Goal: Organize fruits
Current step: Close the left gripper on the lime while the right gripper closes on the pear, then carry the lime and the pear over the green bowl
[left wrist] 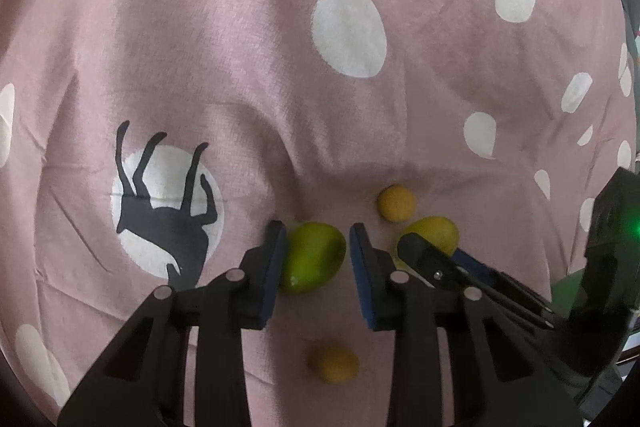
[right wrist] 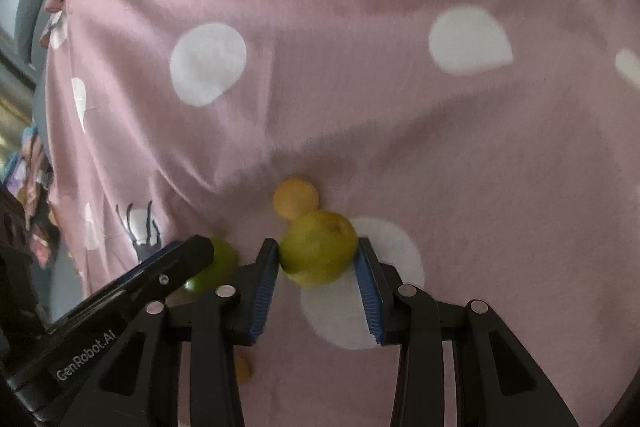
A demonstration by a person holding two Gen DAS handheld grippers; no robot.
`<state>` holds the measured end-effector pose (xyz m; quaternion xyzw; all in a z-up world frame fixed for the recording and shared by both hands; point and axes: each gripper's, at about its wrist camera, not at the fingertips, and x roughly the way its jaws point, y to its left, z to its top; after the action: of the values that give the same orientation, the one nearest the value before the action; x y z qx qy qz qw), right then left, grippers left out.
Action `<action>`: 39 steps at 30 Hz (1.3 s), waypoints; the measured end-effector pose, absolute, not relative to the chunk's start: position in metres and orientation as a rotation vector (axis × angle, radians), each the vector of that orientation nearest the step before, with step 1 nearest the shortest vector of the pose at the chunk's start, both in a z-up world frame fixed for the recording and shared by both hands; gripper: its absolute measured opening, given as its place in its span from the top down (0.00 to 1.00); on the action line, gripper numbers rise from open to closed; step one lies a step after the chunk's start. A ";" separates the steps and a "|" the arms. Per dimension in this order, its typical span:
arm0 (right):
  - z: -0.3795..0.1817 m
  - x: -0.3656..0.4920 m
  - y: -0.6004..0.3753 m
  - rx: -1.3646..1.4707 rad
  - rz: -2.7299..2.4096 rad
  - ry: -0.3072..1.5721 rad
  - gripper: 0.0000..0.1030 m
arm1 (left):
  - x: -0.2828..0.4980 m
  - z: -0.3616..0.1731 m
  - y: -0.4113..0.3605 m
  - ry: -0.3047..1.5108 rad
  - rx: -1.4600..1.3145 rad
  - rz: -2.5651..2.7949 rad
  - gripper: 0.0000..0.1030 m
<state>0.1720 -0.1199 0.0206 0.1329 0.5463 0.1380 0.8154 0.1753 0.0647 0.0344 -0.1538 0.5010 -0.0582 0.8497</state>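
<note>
My left hand-held gripper (left wrist: 318, 259) points steeply down at the pink cloth (left wrist: 240, 47), and its jaws stand narrow around the green fruit (left wrist: 314, 257). The left pad presses that fruit's side; the right pad sits just beside it, and I cannot tell whether it touches.

My right hand-held gripper (right wrist: 318, 259) also points down, with the yellow-green fruit (right wrist: 319, 247) between its blue pads (right wrist: 264, 291). Both pads touch it, so I hold it at the fingertips, low over the cloth. In the left wrist view this fruit (left wrist: 434, 233) lies just right of the green fruit, partly hidden behind my right gripper's fingers.

One small orange ball (left wrist: 396, 203) lies on the cloth just beyond the yellow-green fruit; from the right wrist it (right wrist: 295, 198) seems to touch the fruit's far side. A second orange ball (left wrist: 333, 363) lies nearer to me than the green fruit, under my left gripper.

The cloth carries white dots and a dark deer print (left wrist: 164, 219), which lies just left of the green fruit. A white dot (right wrist: 360, 307) sits under the yellow-green fruit.
</note>
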 end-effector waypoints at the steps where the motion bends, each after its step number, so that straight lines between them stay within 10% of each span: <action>1: 0.022 0.173 -0.119 0.269 0.285 1.160 0.62 | 0.174 0.035 0.065 1.052 -0.318 -0.115 0.70; 13: 0.048 0.164 -0.149 0.310 0.200 1.086 0.62 | 0.175 0.033 0.046 1.052 -0.221 -0.094 0.59; 39: 0.089 0.130 -0.193 0.382 0.185 1.000 0.62 | 0.159 0.058 0.021 1.027 -0.269 -0.086 0.68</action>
<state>0.1303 -0.1930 0.0886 0.1817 0.4756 0.0882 0.8562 0.1594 0.0206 0.0581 -0.1281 0.4897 -0.0412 0.8615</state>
